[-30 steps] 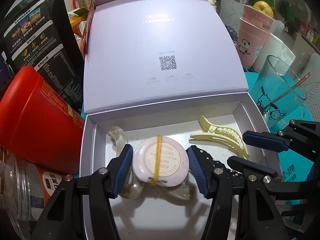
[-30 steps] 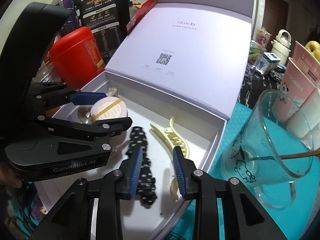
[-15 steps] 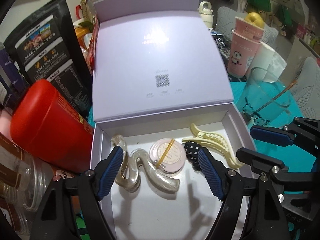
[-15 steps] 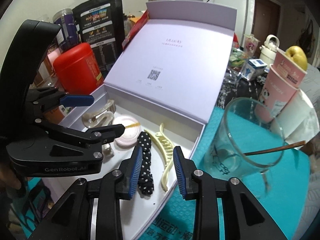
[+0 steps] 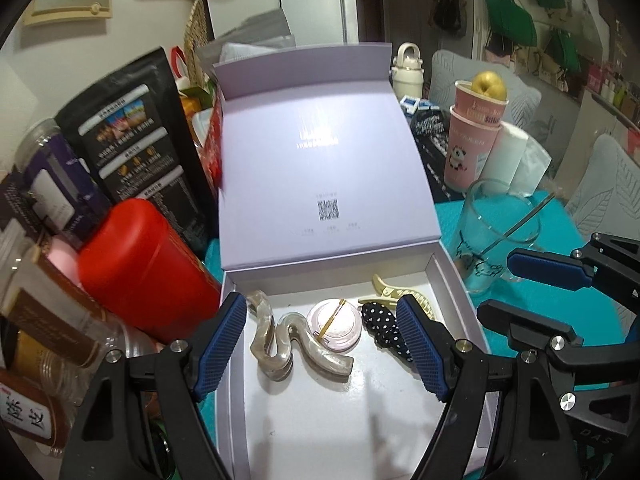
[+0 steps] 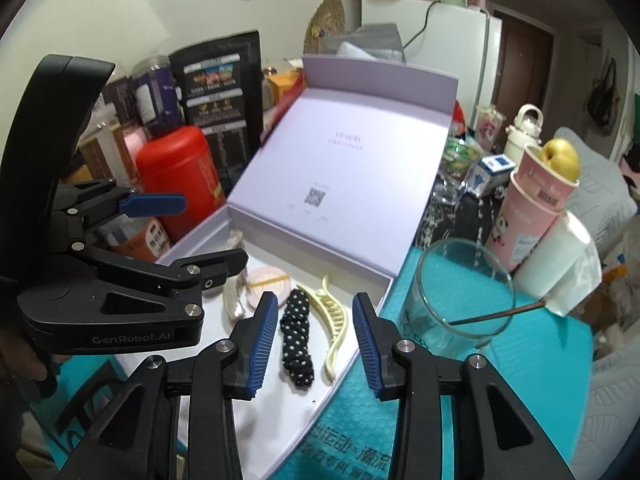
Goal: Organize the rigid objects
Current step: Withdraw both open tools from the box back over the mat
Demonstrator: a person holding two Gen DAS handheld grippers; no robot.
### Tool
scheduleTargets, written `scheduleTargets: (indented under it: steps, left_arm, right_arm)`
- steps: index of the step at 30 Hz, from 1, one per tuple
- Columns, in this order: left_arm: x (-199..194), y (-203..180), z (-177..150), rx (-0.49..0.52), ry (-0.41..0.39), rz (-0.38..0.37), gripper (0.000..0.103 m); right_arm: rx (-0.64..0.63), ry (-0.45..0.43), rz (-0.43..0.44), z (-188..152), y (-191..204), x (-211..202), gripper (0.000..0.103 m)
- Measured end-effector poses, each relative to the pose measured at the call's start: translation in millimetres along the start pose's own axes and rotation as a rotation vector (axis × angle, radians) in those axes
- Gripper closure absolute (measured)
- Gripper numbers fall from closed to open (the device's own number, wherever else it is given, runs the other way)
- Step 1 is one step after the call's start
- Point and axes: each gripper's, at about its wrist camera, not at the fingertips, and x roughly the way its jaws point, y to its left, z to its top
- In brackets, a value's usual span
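Note:
An open lilac box (image 5: 230,400) (image 6: 362,320) holds a wavy pearly hair clip (image 5: 288,340), a round pink compact (image 5: 336,326) (image 6: 266,282) with a yellow band, a black polka-dot hair clip (image 5: 384,330) (image 6: 296,334) and a cream claw clip (image 5: 396,294) (image 6: 334,322). My left gripper (image 5: 324,350) is open and empty, raised above the box. My right gripper (image 6: 316,346) is open and empty above the box's right edge. The right gripper also shows in the left wrist view (image 5: 520,286), and the left gripper in the right wrist view (image 6: 192,228).
The box lid (image 5: 320,168) stands open behind. A red canister (image 5: 140,264), jars and a black pouch (image 5: 136,144) crowd the left. A glass with a spoon (image 6: 460,300) and pink cups with an apple (image 6: 540,204) stand right on the teal mat (image 6: 520,400).
My left gripper let go of the pink compact in the box, opened wide and pulled up and back. My right gripper also drew back and opened wider. All four items lie in the box.

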Motion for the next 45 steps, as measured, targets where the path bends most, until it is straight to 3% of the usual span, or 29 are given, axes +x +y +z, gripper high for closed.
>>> scheduleTargets:
  steps: [10, 15, 23, 25, 30, 45]
  left_arm:
    - [-46.0, 2.2, 0.8, -0.012, -0.101, 0.01, 0.026]
    - [-66.9, 3.6, -2.4, -0.021, -0.146, 0.02, 0.002]
    - [-98.3, 7.2, -10.1, -0.041, -0.2, 0.036, 0.002]
    - [-105.1, 8.1, -13.0, -0.045, -0.208, 0.039, 0.002]
    - [-121.4, 9.2, -22.8, -0.058, -0.222, 0.042, 0.002]
    - [-150.6, 8.4, -60.3, -0.076, -0.239, 0.043, 0.002]
  right_arm:
    - [-0.017, -0.072, -0.03, 8.0, 11.9, -41.4, 0.06]
    - [-0.013, -0.101, -0.038, 8.4, 17.4, -59.6, 0.052]
    - [-0.026, -0.144, -0.049, 3.6, 30.3, -88.3, 0.044]
    - [-0.028, -0.155, -0.049, 1.9, 33.5, -94.5, 0.036]
    - [-0.029, -0.174, -0.051, -3.6, 41.5, -109.2, 0.029]
    - [-0.044, -0.199, -0.04, -32.4, 66.7, -142.5, 0.028]
